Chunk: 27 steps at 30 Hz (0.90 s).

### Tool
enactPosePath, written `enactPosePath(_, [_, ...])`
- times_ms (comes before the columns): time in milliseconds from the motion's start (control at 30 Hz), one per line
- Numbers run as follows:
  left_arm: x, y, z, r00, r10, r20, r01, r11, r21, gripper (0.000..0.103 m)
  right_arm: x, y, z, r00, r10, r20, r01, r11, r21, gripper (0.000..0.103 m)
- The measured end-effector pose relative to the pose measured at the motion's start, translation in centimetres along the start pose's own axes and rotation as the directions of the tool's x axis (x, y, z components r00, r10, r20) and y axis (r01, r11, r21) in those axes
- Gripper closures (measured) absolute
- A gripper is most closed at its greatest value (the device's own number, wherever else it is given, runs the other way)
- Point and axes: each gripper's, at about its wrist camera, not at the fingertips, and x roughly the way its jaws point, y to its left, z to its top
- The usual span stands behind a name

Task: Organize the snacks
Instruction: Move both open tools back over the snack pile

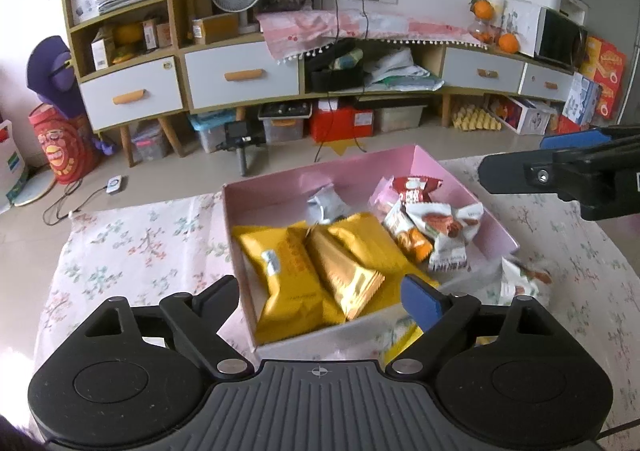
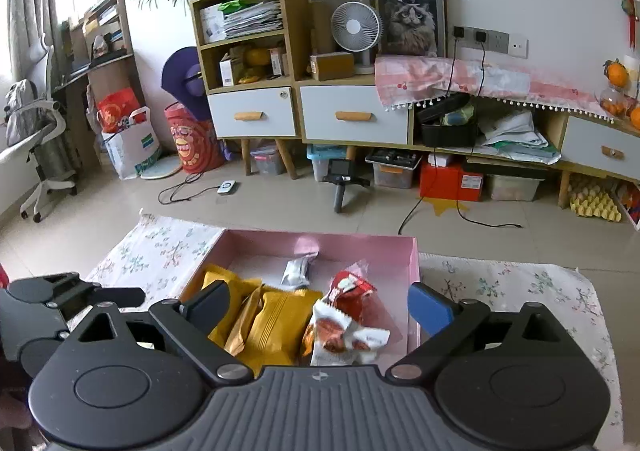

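Both grippers, left gripper (image 1: pixel 320 291) and right gripper (image 2: pixel 320 305), hang over the pink box (image 1: pixel 264 207), jaws wide, nothing gripped. Yellow packets (image 1: pixel 288 275) and red-white packets (image 1: pixel 436 223) lie inside; one stray packet (image 1: pixel 520 279) rests on the floral cloth (image 1: pixel 132 247) beside the box. Cabinet (image 1: pixel 240 71) stands behind.

Soft daylight came from a window (image 2: pixel 24 11) at the left, overexposed in the right wrist view. Fisheye bending curved the cabinet (image 1: pixel 240 71), corners darkened, and the snack packets (image 1: pixel 440 235) were slightly motion-blurred.
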Motion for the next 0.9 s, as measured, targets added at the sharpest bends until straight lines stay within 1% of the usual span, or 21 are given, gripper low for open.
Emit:
enactPosePath(233, [-2.1,0.1,-1.4,1.0,0.024,-0.015,-0.024,0.999,0.046,0.01,-1.9,1.3,-1.0,1.0,-0.004,-0.014,0.003,0.999,-0.048,0.019])
enactPosePath(333, [-2.9,0.3,-2.3,1.0,0.021,-0.017,-0.02,0.998,0.053,0.007,-2.6,1.8,-1.6,1.0,-0.001,-0.015,0.0,0.998,-0.064,0.018])
enactPosePath(600, [-4.0,1.0,-5.4,1.0,0.013,-0.027,-0.011,0.997,0.074,0.007,-3.3,2.7,-4.2,0.999,0.012,-0.033,-0.015,0.996,-0.09,0.017])
enactPosePath(800, [-4.4,2.0,-7.6,1.0,-0.004,-0.03,0.007,0.995,0.102,0.007,-3.2,3.8,-6.7,0.998,-0.006,-0.058,-0.004,0.984,-0.181,0.016])
enactPosePath(900, [-4.6,2.7,-8.7,1.0,-0.007,-0.021,0.01,0.991,0.131,0.007,-3.2,4.4,-8.1,0.997,0.0,-0.076,-0.018,0.974,-0.226,0.016])
